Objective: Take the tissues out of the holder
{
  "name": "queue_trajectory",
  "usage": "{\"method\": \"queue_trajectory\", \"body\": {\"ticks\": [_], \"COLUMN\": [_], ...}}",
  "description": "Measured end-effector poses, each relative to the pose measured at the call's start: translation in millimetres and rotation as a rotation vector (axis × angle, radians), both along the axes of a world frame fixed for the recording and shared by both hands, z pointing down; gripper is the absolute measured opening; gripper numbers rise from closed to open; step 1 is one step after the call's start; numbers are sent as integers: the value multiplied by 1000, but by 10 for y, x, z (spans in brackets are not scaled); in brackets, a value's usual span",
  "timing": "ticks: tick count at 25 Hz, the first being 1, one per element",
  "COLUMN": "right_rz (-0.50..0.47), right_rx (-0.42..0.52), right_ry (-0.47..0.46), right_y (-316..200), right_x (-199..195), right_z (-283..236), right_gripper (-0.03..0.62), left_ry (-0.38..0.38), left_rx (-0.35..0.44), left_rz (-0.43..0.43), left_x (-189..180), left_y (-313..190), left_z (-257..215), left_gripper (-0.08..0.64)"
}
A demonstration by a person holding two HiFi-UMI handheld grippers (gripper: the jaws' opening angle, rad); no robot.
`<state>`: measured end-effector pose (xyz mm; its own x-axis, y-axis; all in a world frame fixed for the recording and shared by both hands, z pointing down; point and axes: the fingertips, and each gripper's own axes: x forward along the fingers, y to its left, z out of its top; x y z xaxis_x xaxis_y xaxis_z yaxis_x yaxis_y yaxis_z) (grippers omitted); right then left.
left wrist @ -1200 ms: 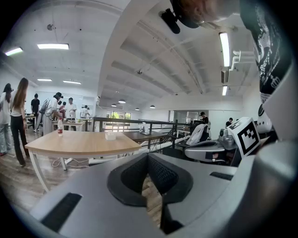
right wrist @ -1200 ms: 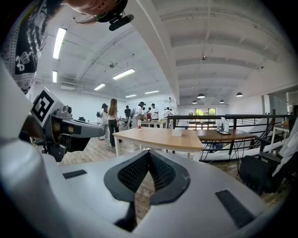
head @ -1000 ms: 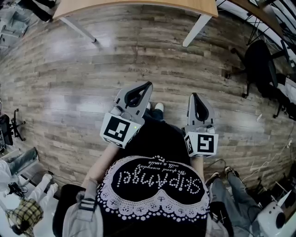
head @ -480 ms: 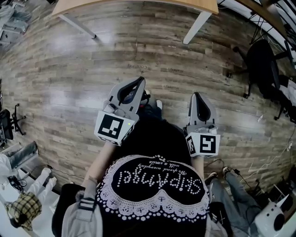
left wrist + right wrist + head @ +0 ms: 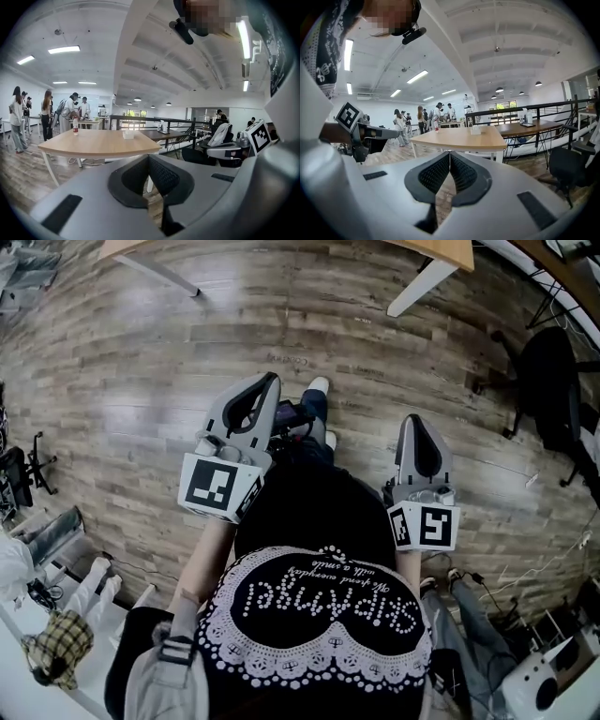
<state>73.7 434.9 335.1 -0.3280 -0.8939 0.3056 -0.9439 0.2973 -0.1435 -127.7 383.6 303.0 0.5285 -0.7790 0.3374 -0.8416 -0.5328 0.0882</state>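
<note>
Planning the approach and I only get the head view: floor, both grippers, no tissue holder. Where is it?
Observer: The left gripper view shows a small white box, likely the holder, on the wooden table ahead.
Operator: Anything in the grippers?
Observer: The left gripper has its jaws together, nothing between them.
Operator: And the right?
Observer: The right gripper is shut and empty too.
</note>
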Motion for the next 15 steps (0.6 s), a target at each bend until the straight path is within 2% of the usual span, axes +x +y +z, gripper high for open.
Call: {"method": "queue_trajectory", "body": {"ticks": [9, 15], "right_rz": [39, 35], "right_rx": [-36, -66], "right_ry": [32, 17], "right_y": [-750, -1093], "right_x": [-92, -241], "right_z": [31, 87], "right_gripper": [11, 11], "left_ry": [-11, 7], "left_rx": [-10, -30], "left_rz": [17, 42], "left_x": [-210, -257], "left_y": [-900, -1332], "left_z": [22, 78], "left_gripper": [6, 6]}}
